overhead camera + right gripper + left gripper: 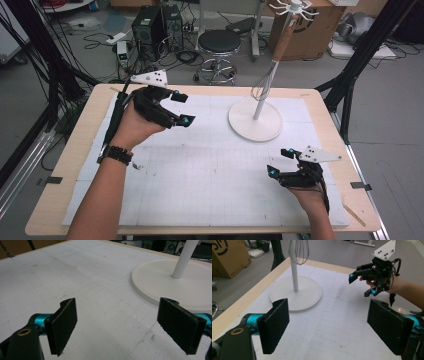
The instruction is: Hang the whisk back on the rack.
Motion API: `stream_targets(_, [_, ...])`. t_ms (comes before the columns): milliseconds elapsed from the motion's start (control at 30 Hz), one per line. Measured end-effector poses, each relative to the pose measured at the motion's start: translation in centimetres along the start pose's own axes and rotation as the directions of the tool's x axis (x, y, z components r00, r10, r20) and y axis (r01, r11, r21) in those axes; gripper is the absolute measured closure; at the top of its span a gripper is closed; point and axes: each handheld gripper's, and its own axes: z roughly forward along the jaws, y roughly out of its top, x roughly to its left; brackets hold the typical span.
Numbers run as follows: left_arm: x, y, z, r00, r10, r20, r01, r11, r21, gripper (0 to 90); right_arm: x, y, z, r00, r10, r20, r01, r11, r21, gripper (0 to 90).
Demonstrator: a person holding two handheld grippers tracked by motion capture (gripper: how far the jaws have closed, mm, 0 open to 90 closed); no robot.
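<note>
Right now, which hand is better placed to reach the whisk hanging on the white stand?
Left, probably. The left tongs are open, raised and aimed toward the whisk on the stand. The right tongs hover low near the table's front edge.

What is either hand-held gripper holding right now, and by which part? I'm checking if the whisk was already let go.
Nothing is held. The left hand-held gripper and the right hand-held gripper are both open and empty; the whisk hangs on the stand.

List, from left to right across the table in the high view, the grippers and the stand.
left gripper → white stand with a whisk hanging from it → right gripper
</note>
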Motion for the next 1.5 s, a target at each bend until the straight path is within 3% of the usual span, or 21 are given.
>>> stream_targets(333, [-1.3, -2.8, -0.3, 0.9992, -0.005, -0.039, 0.005, 1.0000, -0.006, 13.3, 0.0, 0.0, 0.0, 1.0000, 0.006, -0.003, -0.006, 1.000, -0.003, 15.7])
stream_targets(600, [-1.5, -5.6, -0.1, 0.9978, -0.048, -0.045, 0.048, 0.9988, -0.008, 8.6, 0.0, -0.1, 0.1, 1.0000, -0.003, -0.002, 0.003, 1.000, 0.006, 15.7])
stream_targets(1500, [-2.9, -10.5, -2.1, 0.9920, -0.085, -0.093, 0.081, 0.9956, -0.047, 4.8, 0.0, 0.0, 0.5, 1.0000, -0.002, -0.003, 0.002, 1.000, 0.019, 15.6])
